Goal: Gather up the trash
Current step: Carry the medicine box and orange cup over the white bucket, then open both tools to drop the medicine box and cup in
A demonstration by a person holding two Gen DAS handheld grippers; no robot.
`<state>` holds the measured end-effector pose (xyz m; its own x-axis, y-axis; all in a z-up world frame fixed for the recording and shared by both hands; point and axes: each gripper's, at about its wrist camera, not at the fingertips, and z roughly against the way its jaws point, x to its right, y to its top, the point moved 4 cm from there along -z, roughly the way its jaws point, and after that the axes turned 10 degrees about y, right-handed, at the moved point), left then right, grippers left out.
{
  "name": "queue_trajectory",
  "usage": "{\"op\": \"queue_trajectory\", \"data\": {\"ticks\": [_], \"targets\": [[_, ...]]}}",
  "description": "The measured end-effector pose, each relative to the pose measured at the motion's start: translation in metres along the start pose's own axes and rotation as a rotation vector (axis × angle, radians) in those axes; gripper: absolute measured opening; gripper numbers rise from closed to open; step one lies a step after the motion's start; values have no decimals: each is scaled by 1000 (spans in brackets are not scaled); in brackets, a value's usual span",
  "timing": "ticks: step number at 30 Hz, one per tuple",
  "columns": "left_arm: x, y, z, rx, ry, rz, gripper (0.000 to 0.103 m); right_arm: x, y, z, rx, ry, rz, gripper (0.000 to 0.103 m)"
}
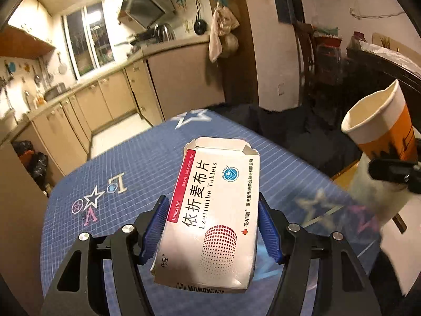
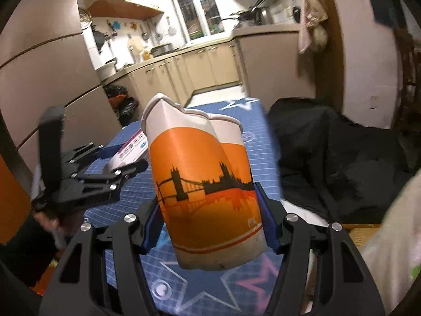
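Observation:
My left gripper [image 1: 213,226] is shut on a white tablet box [image 1: 214,218] with a red stripe and an open far flap, held above the blue star-patterned table [image 1: 126,163]. An orange and white paper cup [image 2: 208,192] with a dark skyline print and a dented rim sits between the blue pads of my right gripper [image 2: 210,218], which is shut on it, lifted off the cloth. In the left wrist view the cup [image 1: 381,121] appears at the right edge, with the right gripper's dark tip on it. The right wrist view shows the left gripper [image 2: 105,173] and the box [image 2: 129,150] at the left.
Black bin bags [image 2: 123,102] lie on the kitchen floor past the table's far left corner. A dark garment [image 2: 342,163] is heaped beyond the table's right edge. Beige kitchen cabinets [image 1: 105,97] run along the back. A pale cloth or bag [image 2: 389,237] is at the right.

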<state>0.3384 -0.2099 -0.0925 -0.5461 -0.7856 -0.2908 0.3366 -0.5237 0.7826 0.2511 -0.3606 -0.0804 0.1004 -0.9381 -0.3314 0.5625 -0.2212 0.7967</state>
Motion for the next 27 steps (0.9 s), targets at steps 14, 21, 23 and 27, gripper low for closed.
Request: {"op": "queue_trajectory", "data": {"ticks": [14,21,23,27], "targets": [[142,63,70,121,-54,-22,67,61,-16,140,153,-286,-51,59],[226,101,90,188,-140,-104,67,90,-11,195,199,-431,-40,59],[250,108,95,207,-155,-130,67,100,-11,209,208,-470,-40,59],[290,122,95,224,-181,-174,67,119,-12,225,214,-524,-49,59]]}}
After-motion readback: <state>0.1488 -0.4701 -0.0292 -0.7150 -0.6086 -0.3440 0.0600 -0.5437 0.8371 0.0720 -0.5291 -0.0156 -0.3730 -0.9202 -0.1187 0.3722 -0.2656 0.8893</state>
